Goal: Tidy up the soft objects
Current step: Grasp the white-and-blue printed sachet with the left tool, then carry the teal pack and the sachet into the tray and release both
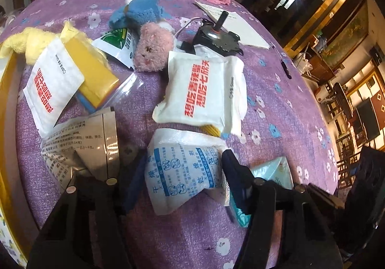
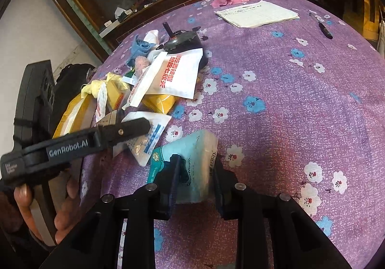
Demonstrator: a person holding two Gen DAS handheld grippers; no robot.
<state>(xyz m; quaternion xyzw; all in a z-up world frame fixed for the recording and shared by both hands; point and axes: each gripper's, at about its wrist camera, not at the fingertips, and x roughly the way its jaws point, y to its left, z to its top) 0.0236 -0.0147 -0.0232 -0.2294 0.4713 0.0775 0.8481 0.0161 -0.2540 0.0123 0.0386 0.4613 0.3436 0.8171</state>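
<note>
My left gripper (image 1: 182, 172) straddles the white sachet (image 1: 182, 167) at lower centre, jaws wide around it, grip uncertain. My right gripper (image 2: 196, 172) pinches the teal tissue pack (image 2: 190, 160), lower centre: light, squashy, slippery film, best held mid-body.

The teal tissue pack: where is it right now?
The teal tissue pack lies on the purple tablecloth between the right tool's fingers, just right of the desiccant pouch that sits between the left tool's fingers.

A white desiccant pouch (image 1: 182, 170) lies flat beside a teal tissue pack (image 2: 192, 163) on the purple cloth.
</note>
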